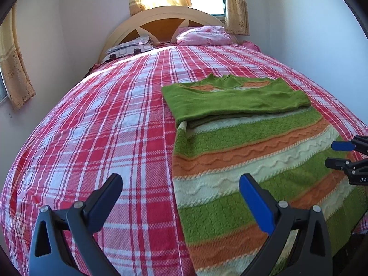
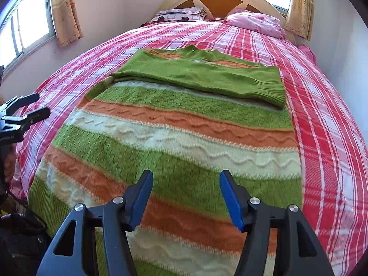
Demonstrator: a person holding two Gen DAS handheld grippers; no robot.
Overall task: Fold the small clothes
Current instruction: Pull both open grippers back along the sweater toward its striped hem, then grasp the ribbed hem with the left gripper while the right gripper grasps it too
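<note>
A green, orange and cream striped knit sweater [image 1: 253, 151] lies flat on the red plaid bed, also in the right wrist view [image 2: 174, 133]. Both green sleeves [image 2: 202, 76] are folded across its chest, near the collar. My left gripper [image 1: 181, 184] is open and empty, above the sweater's left hem edge. It also shows at the left of the right wrist view [image 2: 34, 107]. My right gripper [image 2: 186, 184] is open and empty, over the sweater's lower stripes. It shows at the right of the left wrist view [image 1: 338, 154].
The plaid bed sheet [image 1: 103, 126] extends left of the sweater. A pink pillow [image 1: 204, 35] and a patterned pillow [image 1: 128, 49] lie by the wooden headboard [image 1: 161, 23]. Curtained windows [image 2: 30, 18] and walls surround the bed.
</note>
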